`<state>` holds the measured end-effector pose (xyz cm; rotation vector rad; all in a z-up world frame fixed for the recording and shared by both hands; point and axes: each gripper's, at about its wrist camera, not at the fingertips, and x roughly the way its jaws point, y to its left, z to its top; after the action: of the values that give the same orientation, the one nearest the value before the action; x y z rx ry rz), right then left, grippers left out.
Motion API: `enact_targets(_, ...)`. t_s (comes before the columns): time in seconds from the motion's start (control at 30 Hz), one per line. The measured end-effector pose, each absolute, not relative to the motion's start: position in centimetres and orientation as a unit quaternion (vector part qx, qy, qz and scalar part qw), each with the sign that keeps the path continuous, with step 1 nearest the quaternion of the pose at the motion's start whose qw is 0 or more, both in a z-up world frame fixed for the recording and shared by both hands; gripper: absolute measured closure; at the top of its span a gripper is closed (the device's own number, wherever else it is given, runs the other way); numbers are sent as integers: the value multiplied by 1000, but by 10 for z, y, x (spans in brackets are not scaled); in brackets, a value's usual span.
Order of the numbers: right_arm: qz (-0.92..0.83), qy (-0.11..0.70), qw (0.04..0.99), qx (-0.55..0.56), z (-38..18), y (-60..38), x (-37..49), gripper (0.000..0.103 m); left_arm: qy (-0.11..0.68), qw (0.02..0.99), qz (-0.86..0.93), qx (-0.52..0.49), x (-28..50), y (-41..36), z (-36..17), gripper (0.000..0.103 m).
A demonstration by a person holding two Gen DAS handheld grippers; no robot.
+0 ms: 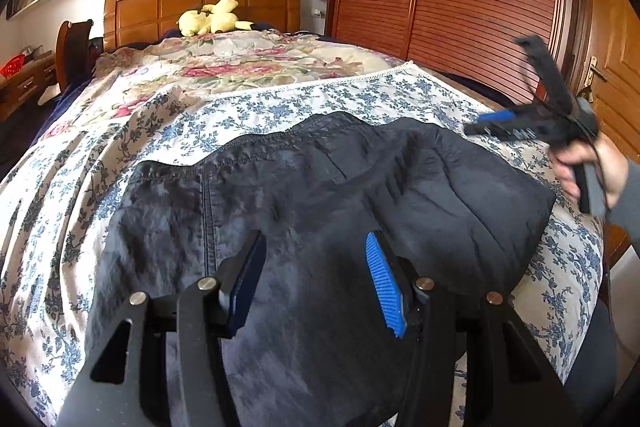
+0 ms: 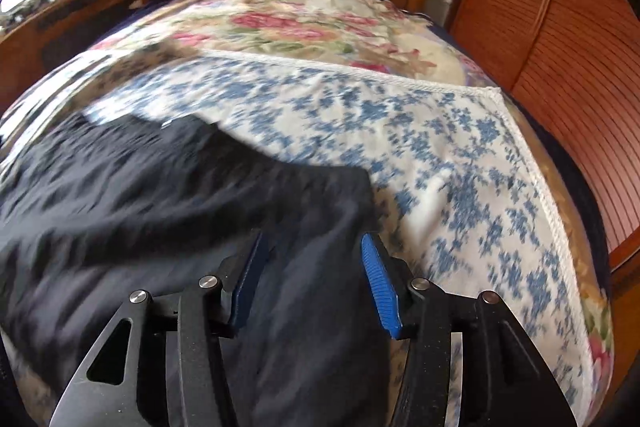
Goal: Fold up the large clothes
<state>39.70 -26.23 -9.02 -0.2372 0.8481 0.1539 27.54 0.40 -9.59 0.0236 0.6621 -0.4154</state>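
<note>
- On the bed, the dark garment [image 1: 320,187] lies over the blue-flowered sheet [image 1: 360,95], toward the near end, well apart from the yellow plush toy [image 1: 214,17] at the headboard.
- Garment looks at least partly folded: layered, fairly compact block, stitched hem [image 1: 248,143] across the far edge, rounded fold at its right side (fold count can't be read from these views).
- Left gripper [image 1: 316,267]: jaws stand apart above the cloth, no fabric pinched between the pads.
- Right gripper [image 2: 312,267]: jaws parted too, nothing clamped; it sits over the garment's right edge [image 2: 360,187]. The left wrist view shows it in the air beside the garment, blurred, held by a hand [image 1: 588,167].
- Judgement: a fold on the right side seems laid down and released; surface is still wrinkled.
- Left to do, likely: another fold to shrink the block, then smoothing. Neither gripper holds cloth, so a fresh grasp is needed first.
</note>
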Motion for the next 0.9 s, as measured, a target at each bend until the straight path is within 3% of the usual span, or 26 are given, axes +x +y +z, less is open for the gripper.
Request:
enact_targets(0.43, 112, 430, 887, -122, -113, -268, 299, 52, 314, 929, -196, 26, 256, -7, -90, 52)
enact_targets(0.57, 101, 478, 867, -92, -148, -289, 296, 51, 315, 928, -198, 29, 246, -17, -91, 52)
enact_targets(0.73, 106, 466, 877, -49, -163, -300, 290, 50, 321, 924, -207, 34, 236, -27, -96, 52)
enact_targets(0.9, 71, 436, 893, -87, -142, -287, 279, 50, 340, 917, -207, 41, 232, -36, -106, 52)
